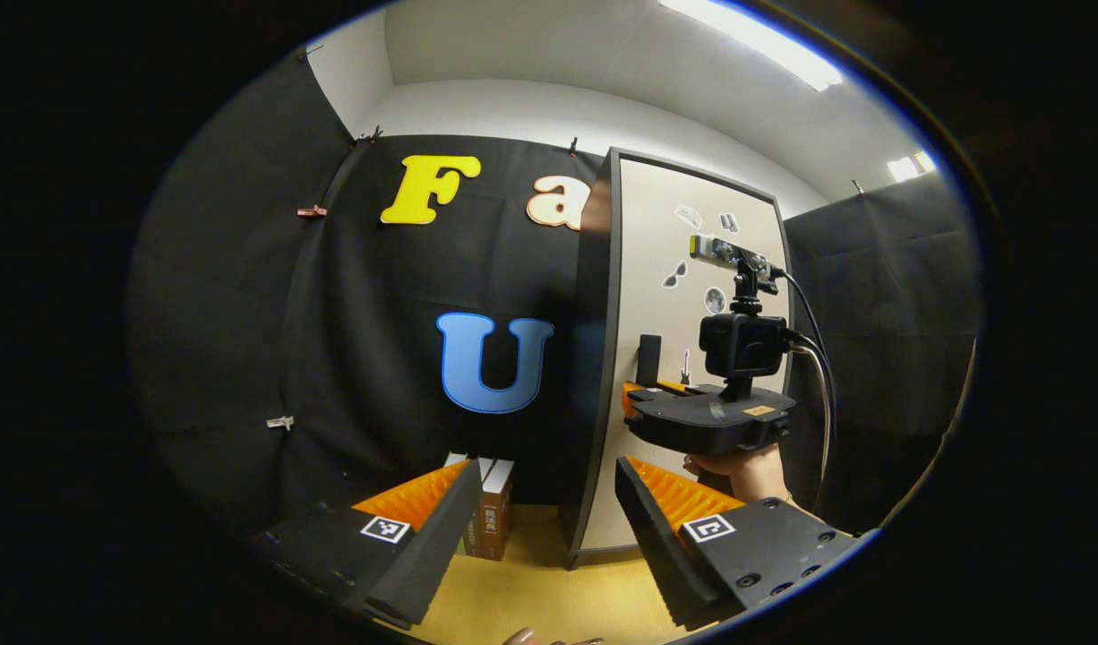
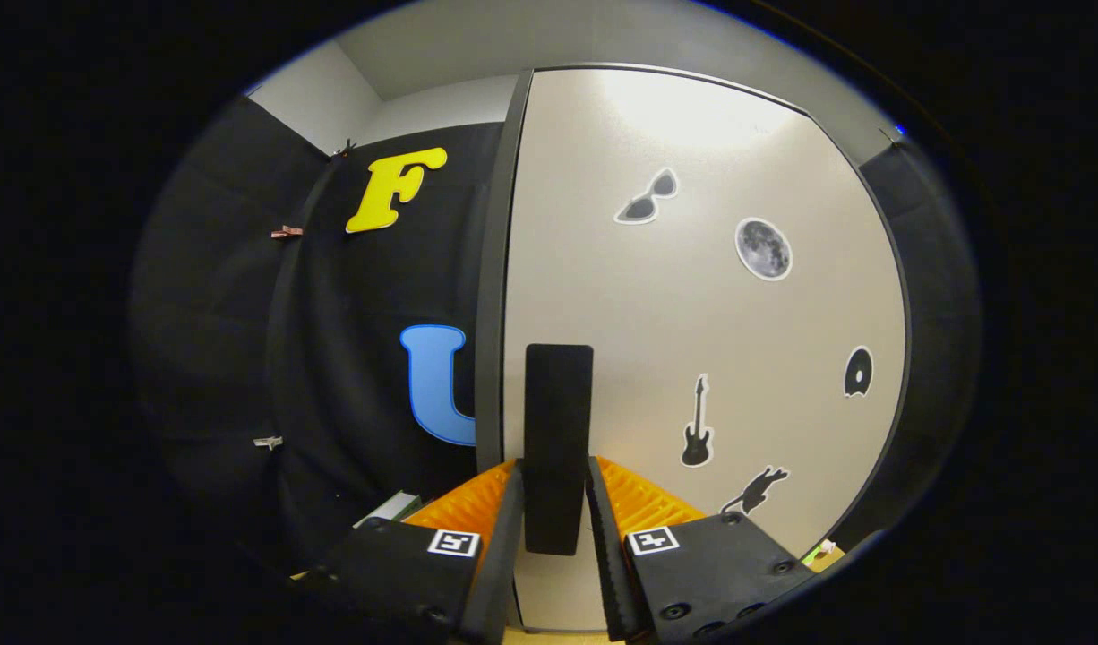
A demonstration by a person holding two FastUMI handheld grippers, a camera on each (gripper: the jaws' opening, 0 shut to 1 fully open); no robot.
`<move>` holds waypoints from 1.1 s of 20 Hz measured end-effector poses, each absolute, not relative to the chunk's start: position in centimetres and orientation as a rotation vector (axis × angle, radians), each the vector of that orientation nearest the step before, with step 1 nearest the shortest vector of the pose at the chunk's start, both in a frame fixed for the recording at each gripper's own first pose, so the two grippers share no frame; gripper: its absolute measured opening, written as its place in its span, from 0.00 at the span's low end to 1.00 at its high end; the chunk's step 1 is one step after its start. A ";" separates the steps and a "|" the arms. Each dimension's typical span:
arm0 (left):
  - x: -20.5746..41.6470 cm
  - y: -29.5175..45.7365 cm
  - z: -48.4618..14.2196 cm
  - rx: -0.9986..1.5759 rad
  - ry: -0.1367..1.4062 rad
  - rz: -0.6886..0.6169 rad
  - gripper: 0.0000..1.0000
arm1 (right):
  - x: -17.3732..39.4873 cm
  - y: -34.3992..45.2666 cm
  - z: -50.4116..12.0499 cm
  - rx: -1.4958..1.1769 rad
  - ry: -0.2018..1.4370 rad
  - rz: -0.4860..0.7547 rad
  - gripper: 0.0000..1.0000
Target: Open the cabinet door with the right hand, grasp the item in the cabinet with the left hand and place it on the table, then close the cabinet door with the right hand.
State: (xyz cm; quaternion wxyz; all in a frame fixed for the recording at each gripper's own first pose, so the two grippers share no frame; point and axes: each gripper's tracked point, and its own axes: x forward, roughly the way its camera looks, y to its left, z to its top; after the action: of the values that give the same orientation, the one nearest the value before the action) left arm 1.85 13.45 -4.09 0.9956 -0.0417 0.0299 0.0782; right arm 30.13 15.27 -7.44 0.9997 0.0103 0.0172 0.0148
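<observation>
Right gripper (image 2: 553, 502) clamps the handle (image 2: 558, 430) of the closed door (image 2: 746, 358). Left gripper (image 1: 540, 528) hangs wide open over the tabletop (image 1: 549, 591); books (image 1: 491, 511) stand beside the cabinet.

No wording can be read. The book (image 1: 495, 515) spines carry print, perhaps a title, too small to make out; the cabinet door (image 2: 692, 296) bears picture stickers only.

Books (image 1: 488, 511) left of cabinet (image 1: 683, 358)
</observation>
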 end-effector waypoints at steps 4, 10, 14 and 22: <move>0.9 13.9 -4.2 -0.081 0.067 0.169 0.94 | 30.0 15.2 -7.5 -0.007 0.024 0.010 0.34; -0.8 14.6 -4.1 -0.086 0.071 0.172 0.95 | 28.9 15.2 -7.3 0.010 0.049 0.057 0.17; -2.0 14.5 -4.0 -0.080 0.068 0.161 0.94 | 26.9 15.2 -7.2 0.033 0.065 0.099 0.18; -3.5 13.3 -4.0 -0.089 0.058 0.138 0.95 | 22.1 14.1 -6.4 0.017 0.080 0.184 0.17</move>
State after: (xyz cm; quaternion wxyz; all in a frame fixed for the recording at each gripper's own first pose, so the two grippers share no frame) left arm -3.49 13.25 -4.04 0.9962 -0.0443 0.0288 0.0691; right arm 22.12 14.05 -6.36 0.9950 0.0087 0.0398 0.0917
